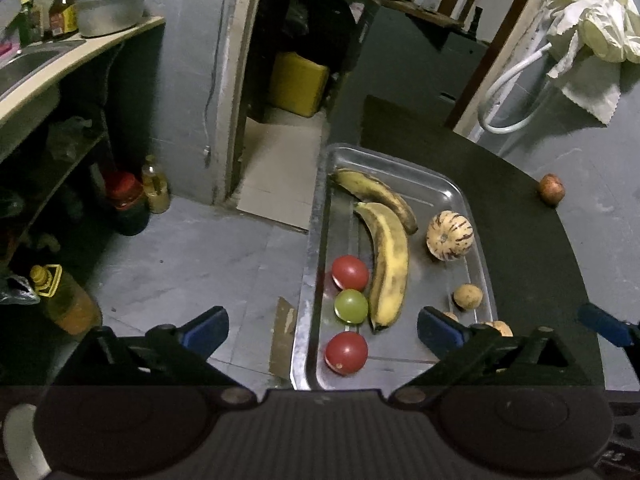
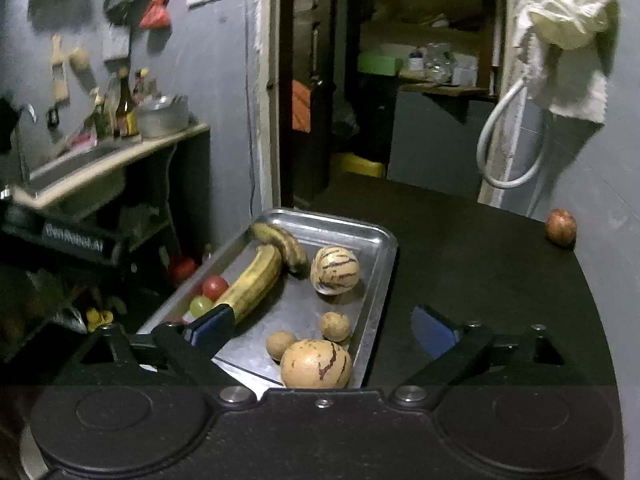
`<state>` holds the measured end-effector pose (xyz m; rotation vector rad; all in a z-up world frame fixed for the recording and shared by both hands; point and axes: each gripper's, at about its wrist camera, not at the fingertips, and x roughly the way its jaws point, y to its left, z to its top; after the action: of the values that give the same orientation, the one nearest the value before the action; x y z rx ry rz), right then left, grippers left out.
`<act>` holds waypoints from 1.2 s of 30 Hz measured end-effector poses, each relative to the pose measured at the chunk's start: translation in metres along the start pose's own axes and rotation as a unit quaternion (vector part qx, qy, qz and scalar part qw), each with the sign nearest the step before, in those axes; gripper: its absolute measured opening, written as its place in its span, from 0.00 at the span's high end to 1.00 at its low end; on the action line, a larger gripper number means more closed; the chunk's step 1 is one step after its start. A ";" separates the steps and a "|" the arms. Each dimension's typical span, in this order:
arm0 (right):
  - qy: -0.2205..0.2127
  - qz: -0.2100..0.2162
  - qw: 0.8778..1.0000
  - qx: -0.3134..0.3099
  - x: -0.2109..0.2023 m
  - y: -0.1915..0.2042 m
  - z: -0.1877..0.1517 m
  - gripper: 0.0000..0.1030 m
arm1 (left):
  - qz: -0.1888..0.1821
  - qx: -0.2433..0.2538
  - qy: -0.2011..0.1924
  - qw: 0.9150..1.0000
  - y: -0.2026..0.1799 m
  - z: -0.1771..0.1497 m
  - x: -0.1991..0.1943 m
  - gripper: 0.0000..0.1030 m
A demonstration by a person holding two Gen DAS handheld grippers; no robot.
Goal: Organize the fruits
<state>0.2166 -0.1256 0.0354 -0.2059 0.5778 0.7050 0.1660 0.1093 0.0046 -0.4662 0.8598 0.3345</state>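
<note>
A steel tray [image 1: 400,158] at the dark table's left edge holds two bananas [image 1: 390,264], a pale striped melon [image 1: 450,236], two red tomatoes [image 1: 350,273], a green one [image 1: 351,306] and small brown fruits [image 1: 468,296]. My left gripper [image 1: 323,328] hangs open above the tray's near end, holding nothing. In the right wrist view the tray [image 2: 384,240] also shows an orange striped melon [image 2: 316,364] at its near corner. My right gripper [image 2: 323,328] is open over that corner, clear of the fruit. A reddish fruit [image 2: 561,226] sits alone at the table's far right edge.
The dark table [image 1: 500,208] stretches right of the tray. Left of it the grey floor [image 1: 192,256] drops away, with oil bottles [image 1: 68,300] and a sink counter [image 1: 48,64] carrying a pot. A doorway [image 1: 288,80] lies behind; a white cloth [image 1: 592,28] hangs at right.
</note>
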 end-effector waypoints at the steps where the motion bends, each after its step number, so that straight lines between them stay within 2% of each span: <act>1: -0.003 -0.002 1.000 0.006 -0.003 0.000 0.000 0.06 | 0.007 0.000 -0.002 1.000 -0.001 -0.001 -0.003 0.01; 4: -0.010 -0.006 1.000 0.021 -0.013 -0.001 -0.001 0.04 | 0.019 0.008 -0.007 1.000 -0.002 -0.004 -0.010 0.01; 11: -0.020 -0.018 0.999 0.045 -0.027 0.004 -0.007 0.01 | 0.020 0.030 -0.019 0.999 -0.006 -0.010 -0.025 0.01; 17: -0.016 -0.031 0.997 0.066 -0.033 0.012 -0.012 0.01 | 0.009 0.054 -0.033 0.998 -0.005 -0.011 -0.032 0.01; 21: 0.007 -0.023 0.995 0.101 -0.037 0.021 -0.017 0.01 | -0.005 0.073 -0.039 0.997 0.002 -0.016 -0.036 0.01; 25: -0.003 -0.025 0.993 0.117 -0.053 0.035 -0.018 0.01 | -0.015 0.095 -0.032 0.995 0.008 -0.023 -0.041 0.01; 30: -0.014 -0.072 0.990 0.123 -0.071 0.053 -0.021 0.01 | -0.041 0.133 -0.056 0.989 0.016 -0.036 -0.053 0.01; 36: -0.031 -0.126 0.979 0.156 -0.092 0.066 -0.041 0.01 | -0.068 0.144 -0.077 0.984 0.030 -0.046 -0.066 0.01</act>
<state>0.0987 -0.1421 0.0544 0.0357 0.5834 0.3671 0.0823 0.1046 0.0231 -0.2242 0.7084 0.1143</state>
